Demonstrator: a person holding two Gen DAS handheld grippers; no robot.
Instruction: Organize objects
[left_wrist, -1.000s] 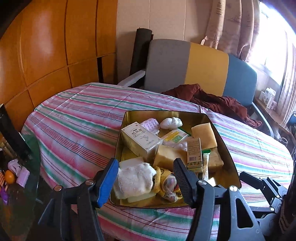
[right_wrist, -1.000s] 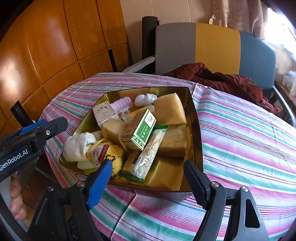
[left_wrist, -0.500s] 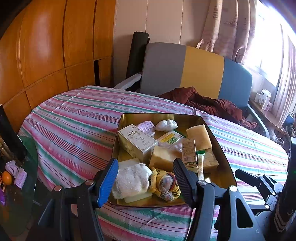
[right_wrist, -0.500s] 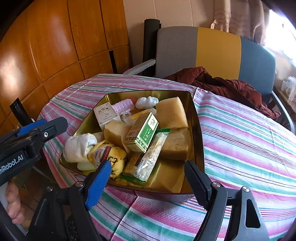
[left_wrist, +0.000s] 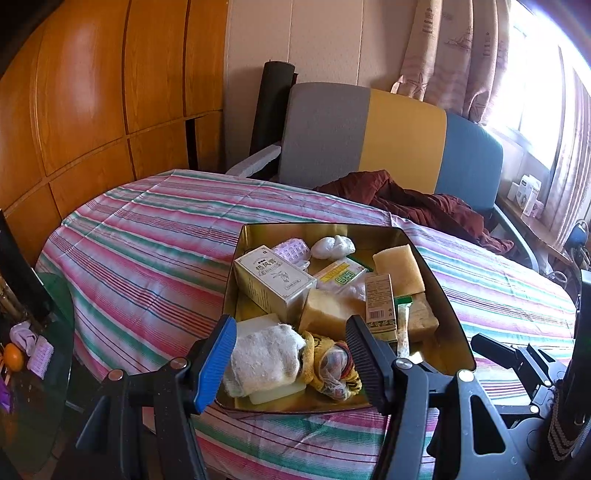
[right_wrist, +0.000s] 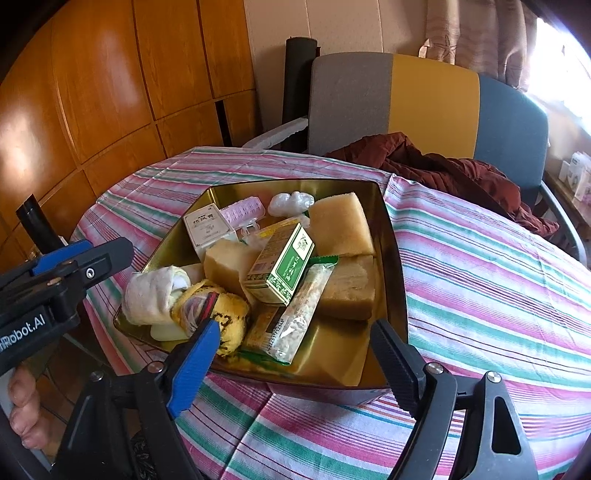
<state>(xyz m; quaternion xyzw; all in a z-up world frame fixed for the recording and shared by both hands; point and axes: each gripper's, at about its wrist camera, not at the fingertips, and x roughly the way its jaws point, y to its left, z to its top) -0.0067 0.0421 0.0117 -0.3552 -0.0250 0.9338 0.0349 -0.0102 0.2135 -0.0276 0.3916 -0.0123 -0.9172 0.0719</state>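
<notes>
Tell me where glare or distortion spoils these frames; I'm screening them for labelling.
Left wrist view: the window blows out the upper right, and the wood panels bow from fisheye. Right wrist view: a glare patch sits on the wood panels; the gold tray stays sharp.

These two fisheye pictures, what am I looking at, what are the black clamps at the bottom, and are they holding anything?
No robot here: a person holds a two-finger gripper in each hand, each with a camera looking along its fingers. One picture shows the left gripper, the other the right gripper. Both are open and hold nothing. On the striped tablecloth sits a gold tray piled with a white box, a green box, yellow sponges and a rolled white cloth.
</notes>
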